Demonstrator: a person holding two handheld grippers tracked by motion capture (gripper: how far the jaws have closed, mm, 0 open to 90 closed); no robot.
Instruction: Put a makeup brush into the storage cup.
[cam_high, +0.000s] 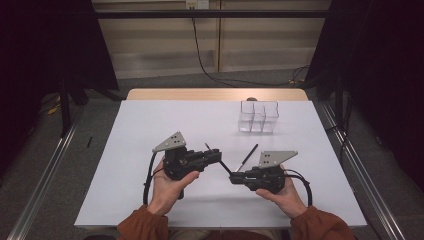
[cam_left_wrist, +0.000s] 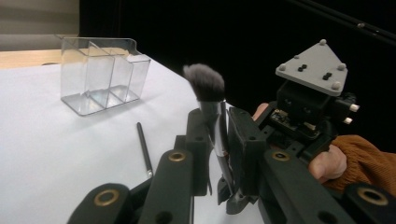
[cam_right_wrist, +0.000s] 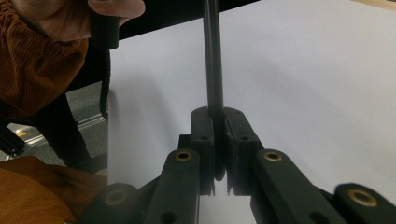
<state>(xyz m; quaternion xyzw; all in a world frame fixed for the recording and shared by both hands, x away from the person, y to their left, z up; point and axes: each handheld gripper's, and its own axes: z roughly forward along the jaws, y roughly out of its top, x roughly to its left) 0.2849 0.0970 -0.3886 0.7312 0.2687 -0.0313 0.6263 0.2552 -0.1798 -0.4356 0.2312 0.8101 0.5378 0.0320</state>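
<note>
The jaws of the left gripper (cam_left_wrist: 219, 140) were seen clamped on the ferrule of a makeup brush (cam_left_wrist: 205, 86), its grey bristle head standing above them at the centre of the left gripper view. The jaws of the right gripper (cam_right_wrist: 218, 126) were pressed together on the brush's dark handle, which ran up to the top edge of the right gripper view. In the high view the two grippers met at lower centre, the left gripper (cam_high: 214, 156) and the right gripper (cam_high: 235, 177) joined by the thin black handle between them, held above the white counter (cam_high: 150, 125).

A handover from right to left appeared to be in hand. It would best be finished by the right jaws being eased apart only once the left grip was judged firm, with both hands kept level so the brush was not twisted.

A slim black pencil (cam_left_wrist: 144, 148) lay on the counter to the left of the jaws. A clear three-compartment organizer (cam_left_wrist: 102, 74) stood in the upper left, empty, and seemed the likely destination.
</note>
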